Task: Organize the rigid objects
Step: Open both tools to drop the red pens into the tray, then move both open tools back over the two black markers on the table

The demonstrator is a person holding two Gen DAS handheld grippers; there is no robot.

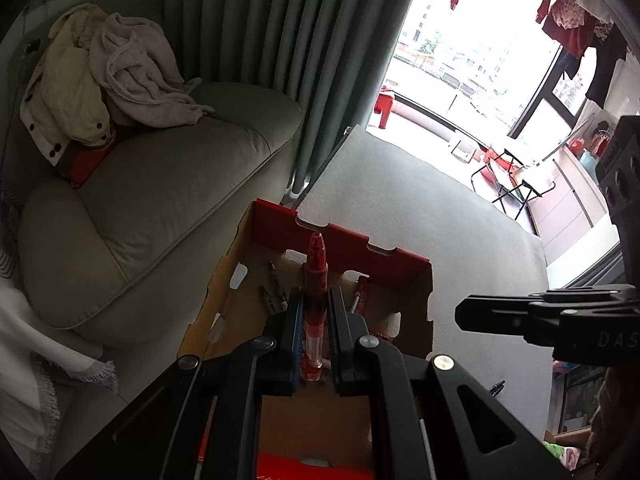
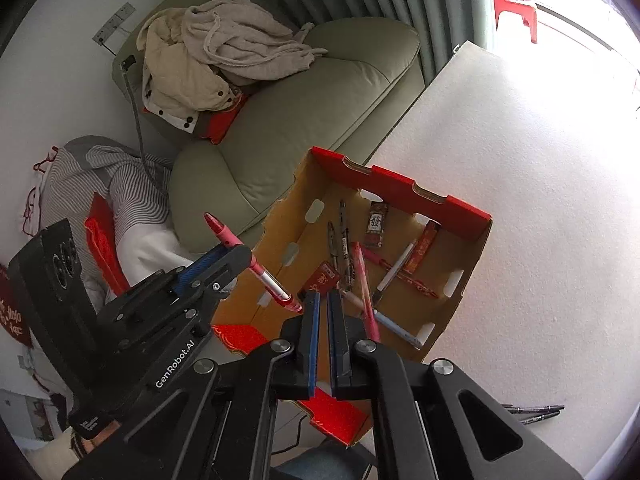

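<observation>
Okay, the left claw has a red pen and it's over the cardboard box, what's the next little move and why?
Probably lower it slightly and open the left claw to drop the red pen into the cardboard box. The pen is pinched between its fingers, hanging over the box's open top, where other pens already lie. The right claw is shut, empty and beside it, so nothing blocks the drop.

A pale green leather sofa [image 1: 160,200] stood against a white wall [image 2: 60,40], with a heap of cream and grey clothes [image 1: 108,80] piled on its back corner. Grey-green pleated curtains [image 1: 260,28] hung behind it. Beside the sofa lay a white table [image 1: 420,216], its far edge reaching toward a big window [image 1: 460,52] that let in strong daylight. Laundry [image 1: 568,20] hung along the top of the window. A red stool [image 1: 386,108] stood by the glass.
</observation>
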